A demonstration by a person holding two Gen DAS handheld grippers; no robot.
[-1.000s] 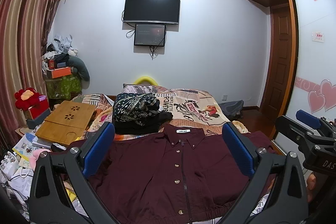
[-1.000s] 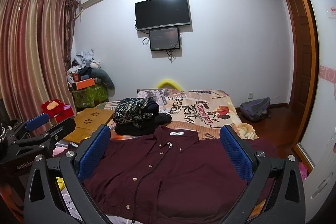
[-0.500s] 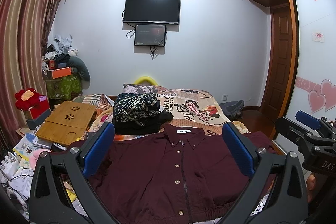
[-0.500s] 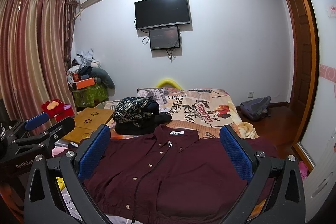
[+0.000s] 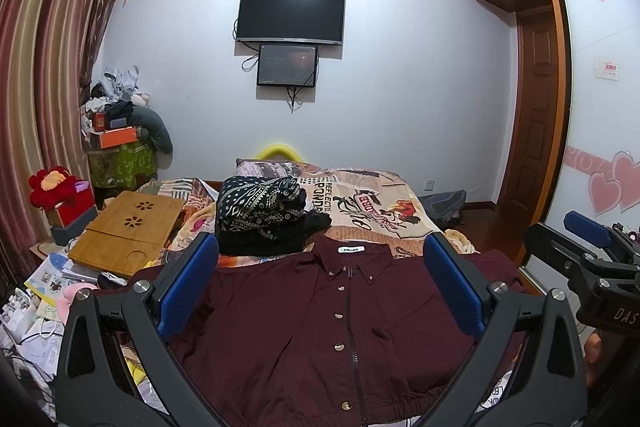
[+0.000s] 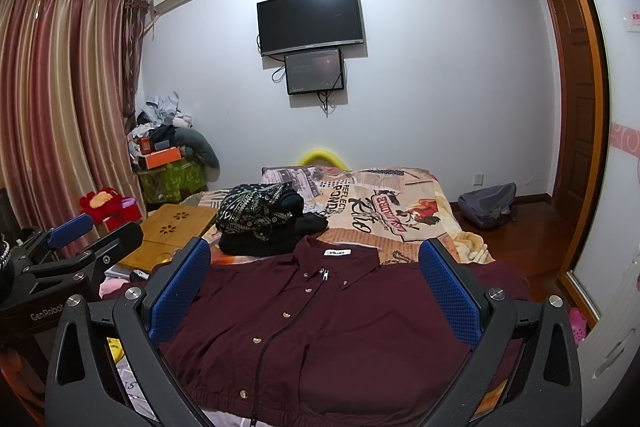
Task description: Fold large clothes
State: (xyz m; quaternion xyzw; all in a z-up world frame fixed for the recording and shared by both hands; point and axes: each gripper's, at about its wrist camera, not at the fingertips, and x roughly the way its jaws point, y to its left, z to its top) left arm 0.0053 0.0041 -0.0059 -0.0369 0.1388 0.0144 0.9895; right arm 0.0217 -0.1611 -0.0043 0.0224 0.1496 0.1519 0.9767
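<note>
A dark maroon button-up jacket (image 5: 304,327) lies flat, front up, collar away from me, on the near end of the bed; it also shows in the right wrist view (image 6: 332,323). My left gripper (image 5: 320,287) is open and empty, held above the jacket. My right gripper (image 6: 316,287) is open and empty, also above the jacket. The right gripper shows at the right edge of the left wrist view (image 5: 588,259). The left gripper shows at the left edge of the right wrist view (image 6: 76,251).
A pile of dark patterned clothes (image 5: 264,215) sits just beyond the collar on the printed bedspread (image 5: 368,203). A wooden lap tray (image 5: 128,231) and loose papers (image 5: 52,275) lie at the left. A grey backpack (image 6: 488,205) lies on the floor by the door.
</note>
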